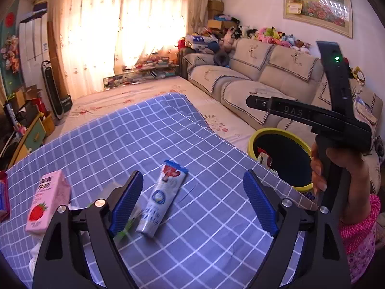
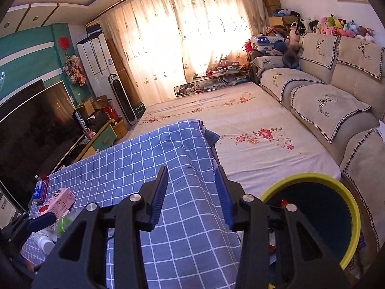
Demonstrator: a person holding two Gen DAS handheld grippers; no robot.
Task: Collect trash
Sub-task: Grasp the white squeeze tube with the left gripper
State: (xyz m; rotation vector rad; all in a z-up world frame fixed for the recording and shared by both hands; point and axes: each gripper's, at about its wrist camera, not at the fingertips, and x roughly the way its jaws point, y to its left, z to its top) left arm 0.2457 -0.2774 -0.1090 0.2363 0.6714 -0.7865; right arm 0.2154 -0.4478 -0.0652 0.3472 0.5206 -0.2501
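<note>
So the bin point(image 1: 281, 159) right of the left tongs point(image 1: 192, 200) already has some trash in it. Both tongs, left and right point(image 2: 192, 192), are open and empty; a wrapper point(image 1: 163, 197) lies between the left ones, milk carton point(image 1: 48, 200) further left, still uncollected.

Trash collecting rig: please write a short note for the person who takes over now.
Left tool: open, empty, over the blue-white wrapper on the checked cloth.
Right tool: open, empty, at the table edge beside the yellow-rimmed bin.
Done: at least one wrapper already lies in the bin.
Left: the blue-white wrapper, the pink strawberry carton, a green-capped bottle and a white bottle at the table's left end. Next is probably the wrapper, with the left tool.
</note>
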